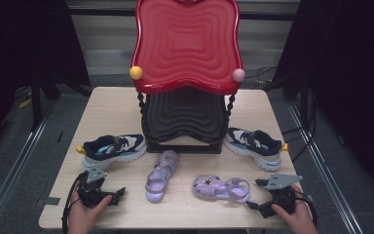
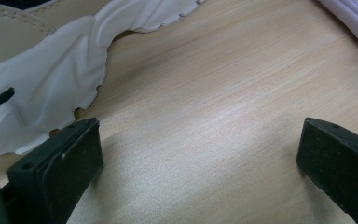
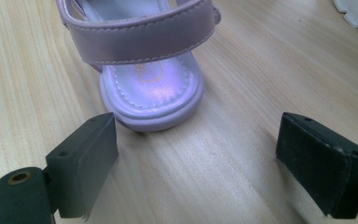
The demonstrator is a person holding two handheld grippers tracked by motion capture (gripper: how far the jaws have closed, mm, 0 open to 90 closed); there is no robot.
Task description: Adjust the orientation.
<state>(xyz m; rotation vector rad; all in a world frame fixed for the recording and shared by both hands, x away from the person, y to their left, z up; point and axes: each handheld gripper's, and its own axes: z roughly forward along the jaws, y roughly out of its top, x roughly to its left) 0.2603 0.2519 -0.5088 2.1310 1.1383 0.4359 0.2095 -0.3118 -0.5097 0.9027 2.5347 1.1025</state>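
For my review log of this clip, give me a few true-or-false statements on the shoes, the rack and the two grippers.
1. The right gripper is open, with the heel of a purple sandal just ahead of its fingers. True.
2. The left gripper is clamped on a sneaker. False: it is open over bare table, with the white sneaker sole off to one side.
3. Two purple sandals lie on the table in front of the rack. True.
4. Both sneakers sit on the rack's red top shelf. False: they stand on the table, one on each side of the rack.
5. The red shelf carries a yellow ball and a pink ball at its front corners. True.
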